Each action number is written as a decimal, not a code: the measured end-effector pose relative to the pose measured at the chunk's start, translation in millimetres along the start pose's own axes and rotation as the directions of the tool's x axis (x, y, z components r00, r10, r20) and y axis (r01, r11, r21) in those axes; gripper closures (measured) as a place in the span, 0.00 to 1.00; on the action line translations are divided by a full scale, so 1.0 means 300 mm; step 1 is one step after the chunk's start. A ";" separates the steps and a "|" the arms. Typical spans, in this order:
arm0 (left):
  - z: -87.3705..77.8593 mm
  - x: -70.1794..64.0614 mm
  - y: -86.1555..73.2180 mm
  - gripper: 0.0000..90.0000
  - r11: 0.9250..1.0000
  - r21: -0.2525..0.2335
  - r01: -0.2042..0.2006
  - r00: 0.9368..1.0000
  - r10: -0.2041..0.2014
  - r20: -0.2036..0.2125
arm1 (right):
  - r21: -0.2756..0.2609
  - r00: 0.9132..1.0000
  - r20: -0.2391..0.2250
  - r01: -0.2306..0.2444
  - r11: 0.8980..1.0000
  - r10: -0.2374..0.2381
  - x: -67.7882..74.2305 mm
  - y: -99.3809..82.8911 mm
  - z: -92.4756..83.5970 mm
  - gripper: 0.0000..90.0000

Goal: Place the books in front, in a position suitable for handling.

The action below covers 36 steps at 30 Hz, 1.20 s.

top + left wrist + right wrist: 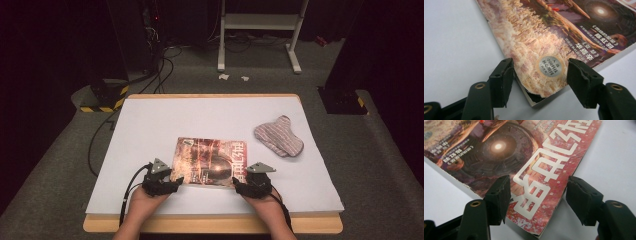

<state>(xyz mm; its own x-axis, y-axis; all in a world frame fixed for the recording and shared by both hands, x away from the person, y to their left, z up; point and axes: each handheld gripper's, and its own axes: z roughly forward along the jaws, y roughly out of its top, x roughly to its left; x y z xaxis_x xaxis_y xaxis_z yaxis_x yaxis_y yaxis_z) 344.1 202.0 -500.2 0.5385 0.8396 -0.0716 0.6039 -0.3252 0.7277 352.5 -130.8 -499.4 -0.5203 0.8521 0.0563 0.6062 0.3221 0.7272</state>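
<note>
A magazine [210, 161] with a reddish cover and white characters lies flat in the middle of the white table sheet [150, 125]. My left gripper [176, 181] is at its near left corner and my right gripper [236, 184] at its near right corner. In the left gripper view the magazine [544, 30] has its frayed corner, with a round silver sticker [550, 66], between the spread jaws of the left gripper [541, 68]. In the right gripper view the title corner of the magazine [499, 152] lies between the parted jaws of the right gripper [538, 185]. Neither pair of pads presses on it.
A striped cloth mitt [278, 136] lies on the sheet to the right of the magazine. The table's wooden front edge [210, 224] runs just under the person's wrists. Beyond the table are cables [155, 75], a yellow-and-black base [102, 97] and a white stand [260, 30].
</note>
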 end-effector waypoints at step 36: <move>-0.005 -0.059 -0.031 0.43 0.997 -0.012 -0.078 0.990 0.079 0.117 | 0.071 0.997 0.056 0.053 0.996 -0.057 -0.056 -0.016 -0.015 0.31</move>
<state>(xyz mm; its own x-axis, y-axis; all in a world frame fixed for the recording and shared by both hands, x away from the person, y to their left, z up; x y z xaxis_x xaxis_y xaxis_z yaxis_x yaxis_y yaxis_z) 328.1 190.8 -504.8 0.6495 0.7546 -0.0935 0.5530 -0.3844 0.7392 355.7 -148.6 -500.9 -0.5198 0.8539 -0.0233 0.6191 0.3954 0.6785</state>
